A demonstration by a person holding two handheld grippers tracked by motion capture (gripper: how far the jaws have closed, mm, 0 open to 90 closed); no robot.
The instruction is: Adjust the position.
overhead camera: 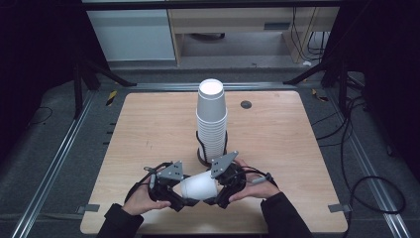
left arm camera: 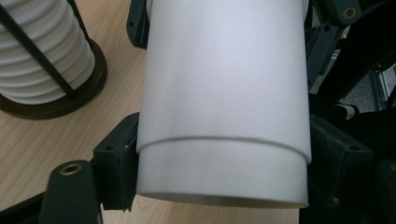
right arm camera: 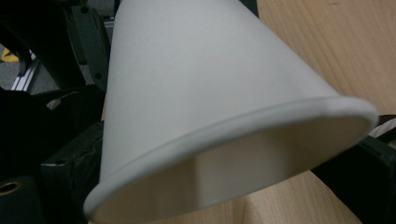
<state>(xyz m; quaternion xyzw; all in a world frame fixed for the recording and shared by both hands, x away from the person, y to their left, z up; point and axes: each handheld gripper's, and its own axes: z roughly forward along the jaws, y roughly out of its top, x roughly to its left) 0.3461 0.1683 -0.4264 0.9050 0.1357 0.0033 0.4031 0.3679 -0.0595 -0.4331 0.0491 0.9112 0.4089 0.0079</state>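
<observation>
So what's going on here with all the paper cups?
A person at a wooden table holds a handheld gripper in each hand. Between them lies a white paper cup on its side: the left gripper grips its base end, the right gripper its rim end. Behind stands a tall stack of cups in a black holder.

A white paper cup (right arm camera: 205,93) lies tilted across the right gripper view, its rolled rim and open mouth toward the camera and its narrower end pointing away. The right gripper (right arm camera: 224,154) has its black jaws on either side of the cup near the rim, over a light wooden table (right arm camera: 336,46).
</observation>
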